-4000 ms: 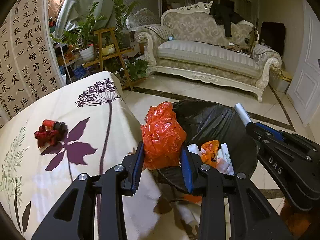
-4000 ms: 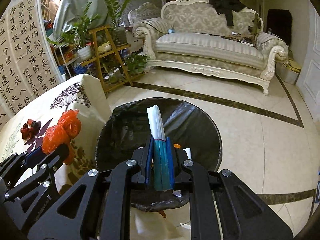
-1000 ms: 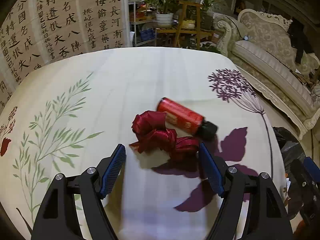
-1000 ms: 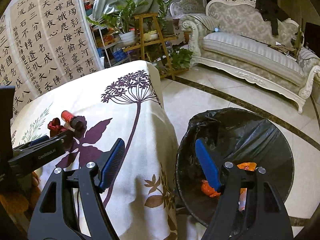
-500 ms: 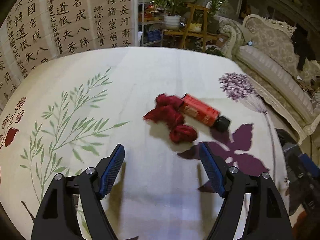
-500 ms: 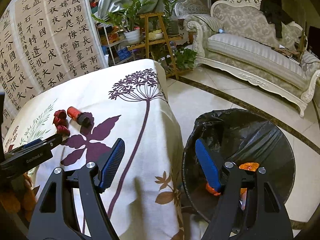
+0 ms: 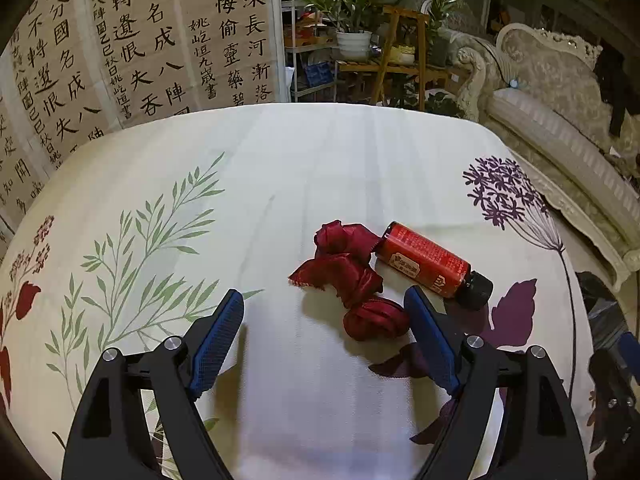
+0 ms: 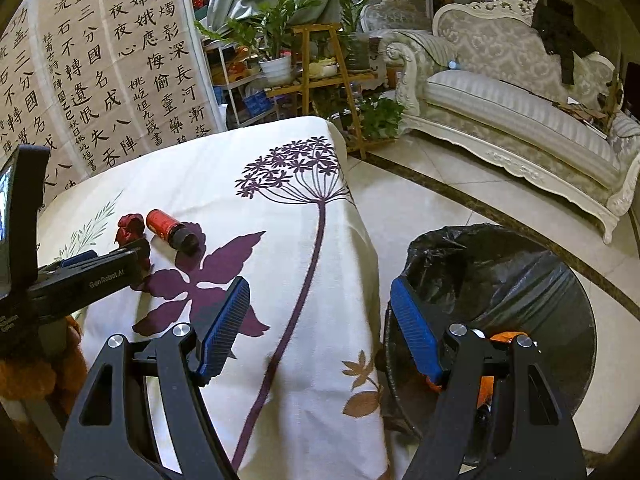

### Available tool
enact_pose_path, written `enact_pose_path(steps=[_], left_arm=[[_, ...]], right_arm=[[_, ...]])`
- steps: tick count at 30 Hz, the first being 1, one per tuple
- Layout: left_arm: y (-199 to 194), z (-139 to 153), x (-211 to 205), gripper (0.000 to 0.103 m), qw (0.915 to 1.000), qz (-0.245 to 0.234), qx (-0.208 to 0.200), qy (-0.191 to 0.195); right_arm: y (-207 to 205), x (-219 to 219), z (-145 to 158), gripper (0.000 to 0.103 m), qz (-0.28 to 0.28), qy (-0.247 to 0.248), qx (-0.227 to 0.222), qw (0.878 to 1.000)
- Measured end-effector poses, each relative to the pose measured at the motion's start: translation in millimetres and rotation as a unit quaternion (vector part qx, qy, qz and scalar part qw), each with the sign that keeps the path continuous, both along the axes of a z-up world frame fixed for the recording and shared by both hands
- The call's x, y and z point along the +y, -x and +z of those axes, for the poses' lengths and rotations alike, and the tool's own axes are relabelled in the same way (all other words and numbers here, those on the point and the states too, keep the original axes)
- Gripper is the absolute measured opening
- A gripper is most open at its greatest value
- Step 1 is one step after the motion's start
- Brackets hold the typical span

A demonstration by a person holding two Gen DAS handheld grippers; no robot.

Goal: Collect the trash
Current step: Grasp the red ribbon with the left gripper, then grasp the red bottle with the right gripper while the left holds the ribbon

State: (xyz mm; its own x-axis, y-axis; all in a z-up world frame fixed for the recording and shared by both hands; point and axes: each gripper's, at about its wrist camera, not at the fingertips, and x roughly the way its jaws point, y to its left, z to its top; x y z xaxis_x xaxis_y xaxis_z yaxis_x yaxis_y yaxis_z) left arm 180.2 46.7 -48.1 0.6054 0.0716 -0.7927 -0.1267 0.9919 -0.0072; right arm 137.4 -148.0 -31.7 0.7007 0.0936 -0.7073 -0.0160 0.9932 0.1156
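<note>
Since half a second ago my left gripper (image 7: 324,338), jaws apart and empty, has closed in on the red ribbon (image 7: 352,276), now right of centre by the right pad. Touching it, the red bottle (image 7: 430,264) slants toward lower right. My right gripper (image 8: 320,324), also apart, is farther.

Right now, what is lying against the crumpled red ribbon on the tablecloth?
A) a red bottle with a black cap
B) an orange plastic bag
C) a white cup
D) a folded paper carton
A: the red bottle with its black cap lies on its side on the tablecloth, its base end against the red ribbon.
</note>
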Motion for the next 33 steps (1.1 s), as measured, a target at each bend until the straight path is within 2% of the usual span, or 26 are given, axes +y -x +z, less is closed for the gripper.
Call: enact_pose_path(steps=[5,8,10,15,23,33], left_arm=[[4.3,-0.4,10.3,0.077,0.9999,0.002,-0.002,0.010],[3.6,-1.2,12.5,0.062,0.9999,-0.004,0.001,0.013],[3.4,-2.8,15.3,0.048,0.9998,-0.008,0.006,0.018],[7.1,-0.6,20.1,0.030,0.9995,-0.024,-0.001,0.019],[14.4,3.7,39.3,0.020,0.9993,-0.024,-0.013,0.025],[22.7,7.9,72.4,0.019,0.9995,-0.003,-0.024,0.018]], right_arm=[[-3.7,9.5,2.0,0.071,0.009,0.004,-0.001,1.000],[-6.6,15.2,1.4,0.071,0.016,0.004,0.001,1.000],[-7.5,17.8,1.5,0.071,0.019,0.004,0.002,1.000],[-11.9,31.6,2.6,0.071,0.033,0.008,0.002,0.999],[-28.7,63.5,7.4,0.071,0.071,0.012,-0.001,0.997],[-64.1,112.7,-3.3,0.068,0.125,0.027,0.019,0.992]])
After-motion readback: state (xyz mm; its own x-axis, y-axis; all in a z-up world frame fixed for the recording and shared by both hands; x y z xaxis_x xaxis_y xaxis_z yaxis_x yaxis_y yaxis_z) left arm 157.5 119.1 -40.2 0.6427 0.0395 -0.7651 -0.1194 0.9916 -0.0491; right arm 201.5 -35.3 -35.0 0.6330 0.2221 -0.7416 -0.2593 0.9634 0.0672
